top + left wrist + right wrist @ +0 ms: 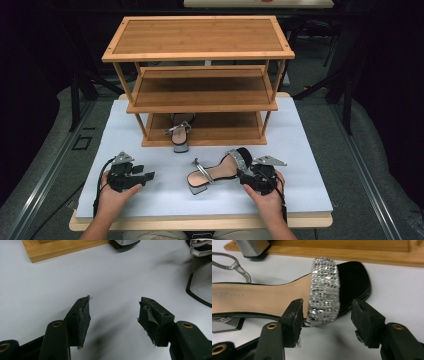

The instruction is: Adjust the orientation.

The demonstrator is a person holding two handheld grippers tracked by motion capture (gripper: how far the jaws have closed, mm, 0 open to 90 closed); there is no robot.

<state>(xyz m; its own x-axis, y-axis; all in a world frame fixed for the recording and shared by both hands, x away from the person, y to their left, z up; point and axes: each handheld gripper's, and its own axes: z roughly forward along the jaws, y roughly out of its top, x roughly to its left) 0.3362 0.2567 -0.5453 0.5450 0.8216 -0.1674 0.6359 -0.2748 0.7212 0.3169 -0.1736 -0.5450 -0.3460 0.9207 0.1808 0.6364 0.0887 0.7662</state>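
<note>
A block-heeled sandal [216, 172] with a rhinestone toe strap [324, 292] lies on the white table top [305, 165], toe toward my right hand. My right gripper [246, 176] stands open at the sandal's toe. In the right gripper view the strap sits between its jaws [327, 312], close to the left one, and the right jaw stands apart from it. A matching sandal [180, 132] rests on the bottom shelf of the wooden rack [200, 55], heel sticking out over the front. My left gripper [148, 176] rests open on the table at the left, nothing between its jaws [113, 307].
The three-tier bamboo rack stands at the back middle of the table; its top and middle shelves are bare. The table's wooden front edge [200, 221] runs just behind both hands. Dark floor and metal stands surround the table.
</note>
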